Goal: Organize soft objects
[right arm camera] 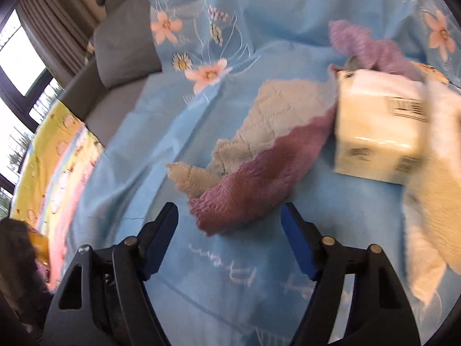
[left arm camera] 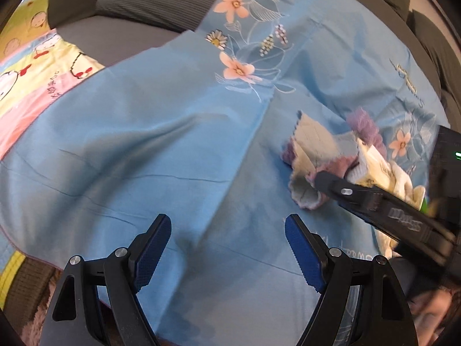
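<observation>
A blue floral sheet (left arm camera: 173,150) is spread over a sofa. On it lies a crumpled grey and mauve cloth (right arm camera: 259,167), which the left wrist view shows at the right (left arm camera: 311,150). Beside it sit a wrapped white tissue pack (right arm camera: 377,135), a cream towel (right arm camera: 438,178) and a lilac cloth (right arm camera: 363,43). My right gripper (right arm camera: 229,213) is open, and the mauve edge of the cloth lies between its fingertips without the pads pressing on it. One finger (left arm camera: 360,196) of that gripper reaches the cloth in the left wrist view. My left gripper (left arm camera: 227,225) hangs open over bare sheet, holding nothing.
A grey sofa cushion (left arm camera: 155,0) stands at the back. A yellow and pink cartoon blanket (left arm camera: 34,66) lies to the left of the sheet. The right wrist view shows a window with curtains (right arm camera: 43,28) at the far left.
</observation>
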`<action>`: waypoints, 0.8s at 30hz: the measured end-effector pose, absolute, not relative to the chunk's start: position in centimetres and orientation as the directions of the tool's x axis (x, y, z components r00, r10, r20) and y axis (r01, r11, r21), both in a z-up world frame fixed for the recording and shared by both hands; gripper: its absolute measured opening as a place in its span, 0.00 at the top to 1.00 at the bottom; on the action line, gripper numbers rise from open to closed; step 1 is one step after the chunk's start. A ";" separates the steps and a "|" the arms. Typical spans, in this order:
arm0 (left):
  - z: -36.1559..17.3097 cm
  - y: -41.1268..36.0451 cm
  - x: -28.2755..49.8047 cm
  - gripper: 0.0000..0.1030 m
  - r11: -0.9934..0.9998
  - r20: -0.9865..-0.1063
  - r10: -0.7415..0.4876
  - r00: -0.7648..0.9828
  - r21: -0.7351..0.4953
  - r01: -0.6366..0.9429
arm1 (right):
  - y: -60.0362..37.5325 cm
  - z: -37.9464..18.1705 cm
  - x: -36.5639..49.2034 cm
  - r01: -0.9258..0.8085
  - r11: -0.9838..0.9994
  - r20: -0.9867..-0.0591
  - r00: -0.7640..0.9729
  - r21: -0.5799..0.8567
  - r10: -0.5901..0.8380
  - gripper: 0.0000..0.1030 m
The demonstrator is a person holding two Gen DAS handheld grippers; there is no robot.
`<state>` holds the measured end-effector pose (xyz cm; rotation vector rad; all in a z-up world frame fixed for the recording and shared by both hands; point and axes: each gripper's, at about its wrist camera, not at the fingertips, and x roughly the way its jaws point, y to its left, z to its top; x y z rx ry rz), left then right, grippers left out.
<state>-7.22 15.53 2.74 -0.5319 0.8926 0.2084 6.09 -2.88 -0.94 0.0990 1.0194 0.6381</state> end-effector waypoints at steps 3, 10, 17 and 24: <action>2.8 16.3 -7.6 0.21 0.847 -0.785 -0.034 0.619 -0.351 -0.399 | -1.0 -1.9 7.0 -0.467 0.833 -0.791 0.368 0.296 0.488 0.48; 3.0 17.0 -8.2 0.21 0.834 -0.777 -0.041 0.629 -0.373 -0.407 | -1.6 -1.0 6.9 -0.473 0.853 -0.777 0.444 0.219 0.446 0.88; 3.2 17.3 -8.7 0.21 0.824 -0.764 -0.064 0.641 -0.404 -0.398 | -5.3 4.6 -0.1 -0.583 0.766 -0.677 0.450 0.272 0.583 0.88; 3.3 17.9 -9.2 0.21 0.801 -0.750 -0.103 0.654 -0.452 -0.392 | -6.8 7.5 -3.6 -0.626 0.673 -0.615 0.364 0.394 0.699 0.87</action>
